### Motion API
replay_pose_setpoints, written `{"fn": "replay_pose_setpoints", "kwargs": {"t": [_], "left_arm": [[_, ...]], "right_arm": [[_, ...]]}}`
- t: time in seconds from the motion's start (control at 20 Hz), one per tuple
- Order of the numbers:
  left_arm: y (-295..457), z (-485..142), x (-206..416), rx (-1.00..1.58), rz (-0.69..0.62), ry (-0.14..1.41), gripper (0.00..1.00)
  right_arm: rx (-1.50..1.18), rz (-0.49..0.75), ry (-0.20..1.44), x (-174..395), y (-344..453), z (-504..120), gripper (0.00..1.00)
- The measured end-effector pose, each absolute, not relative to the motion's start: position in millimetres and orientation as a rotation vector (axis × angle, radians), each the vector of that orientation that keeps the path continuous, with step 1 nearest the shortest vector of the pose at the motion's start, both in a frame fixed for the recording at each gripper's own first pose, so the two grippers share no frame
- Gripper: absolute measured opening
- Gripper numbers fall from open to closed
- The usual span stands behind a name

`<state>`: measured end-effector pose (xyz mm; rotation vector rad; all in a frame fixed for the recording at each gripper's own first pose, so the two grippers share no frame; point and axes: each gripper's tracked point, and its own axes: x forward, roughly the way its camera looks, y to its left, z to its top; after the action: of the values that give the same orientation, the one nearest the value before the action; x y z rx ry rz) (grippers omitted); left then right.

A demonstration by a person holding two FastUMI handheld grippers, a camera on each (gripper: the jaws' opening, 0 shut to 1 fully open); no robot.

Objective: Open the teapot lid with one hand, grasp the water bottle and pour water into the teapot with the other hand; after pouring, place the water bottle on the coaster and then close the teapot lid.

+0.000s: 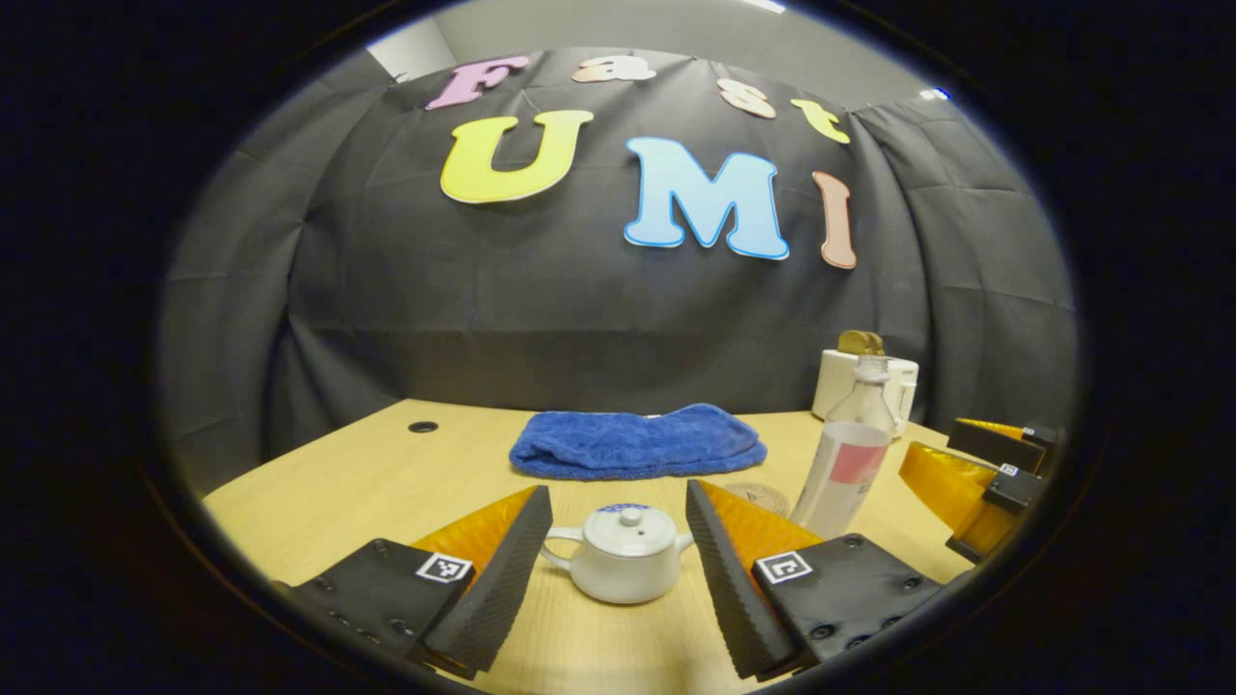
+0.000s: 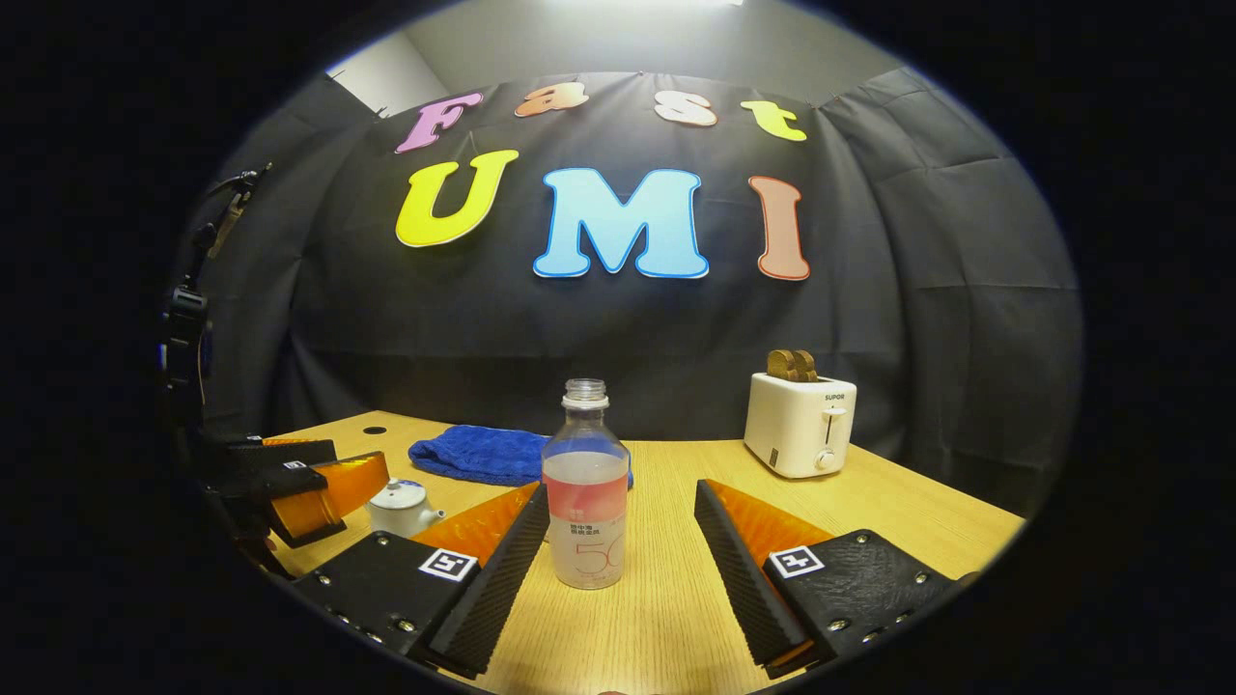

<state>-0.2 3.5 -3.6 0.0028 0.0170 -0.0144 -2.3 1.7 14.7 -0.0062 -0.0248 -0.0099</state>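
The left claw (image 1: 616,565) hangs low over the pale wooden bench (image 1: 386,483) with its two fingers spread wide, and the small white ceramic teapot (image 1: 621,554) sits just ahead of it, framed between the fingertips but touched by neither; its lid (image 1: 628,529) is on, knob up, the spout toward the claw's right finger and the handle toward its left. Beyond the teapot, farther from that claw, a folded blue terry towel (image 1: 637,442) lies on the bench, and ahead to its right stands the clear plastic water bottle with a pink label (image 1: 850,454), uncapped and upright. Just beside the bottle's foot, between it and the left claw's right finger, a round pale coaster (image 1: 758,496) shows in part. In the right gripper view the right claw (image 2: 618,565) is likewise wide open, the water bottle (image 2: 585,492) standing on the bench (image 2: 917,512) between its fingers and a little ahead of the tips, clear of both. Past this claw, ahead to its right, is a white two-slot toaster (image 2: 800,423) with brown slices sticking out. To its left the other claw (image 2: 314,487) hovers near the teapot (image 2: 401,506), with the towel (image 2: 473,454) behind it.
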Motion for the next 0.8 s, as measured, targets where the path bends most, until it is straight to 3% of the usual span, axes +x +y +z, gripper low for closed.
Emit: {"fn": "replay_pose_setpoints", "kwargs": {"t": [0.8], "left_arm": [[6, -24, 53, 0.028, -0.038, 0.102, 0.86]], "right_arm": [[-0.004, -0.016, -0.001, 0, -1, 4, 0.94]]}}
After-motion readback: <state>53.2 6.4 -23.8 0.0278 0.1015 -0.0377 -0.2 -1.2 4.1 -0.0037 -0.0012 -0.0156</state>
